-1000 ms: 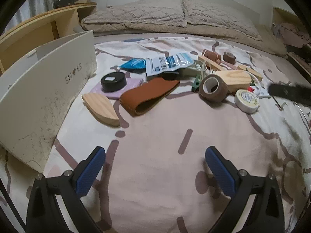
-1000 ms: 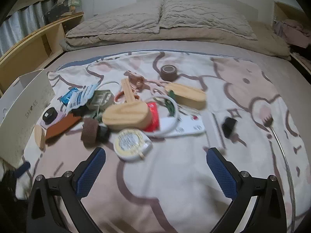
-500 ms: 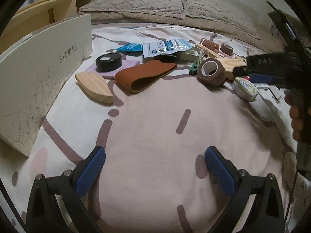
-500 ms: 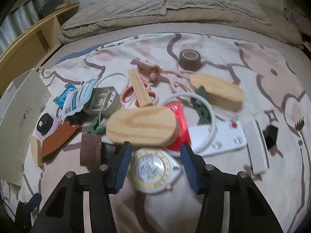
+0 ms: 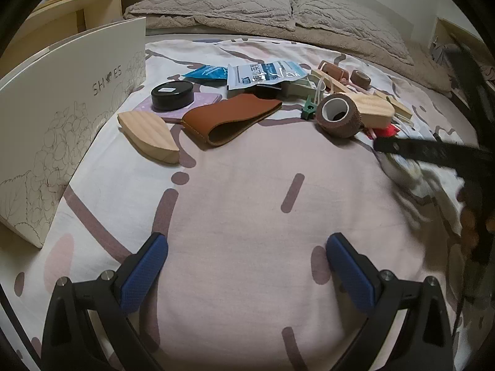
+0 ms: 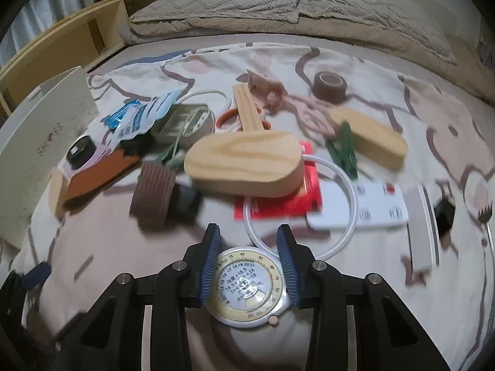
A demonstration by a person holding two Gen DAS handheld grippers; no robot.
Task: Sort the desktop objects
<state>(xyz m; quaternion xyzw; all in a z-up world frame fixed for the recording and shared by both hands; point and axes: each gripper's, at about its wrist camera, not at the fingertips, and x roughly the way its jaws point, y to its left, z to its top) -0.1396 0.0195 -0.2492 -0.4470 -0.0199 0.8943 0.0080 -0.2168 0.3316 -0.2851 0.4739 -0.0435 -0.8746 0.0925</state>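
The right tongs (image 6: pixel 249 273) are closing around the round tape measure (image 6: pixel 249 290) on the bed, pads at its sides. The left tongs (image 5: pixel 247 266) hang wide open, empty, well apart from it.

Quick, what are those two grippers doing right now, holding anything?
Left gripper: open, nothing between its fingers.
Right gripper: jaws closing on the round tape measure, pads at its sides.

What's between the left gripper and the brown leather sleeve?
Nothing: in the left wrist view only bare patterned bedspread lies between the open left gripper and the leather sleeve.
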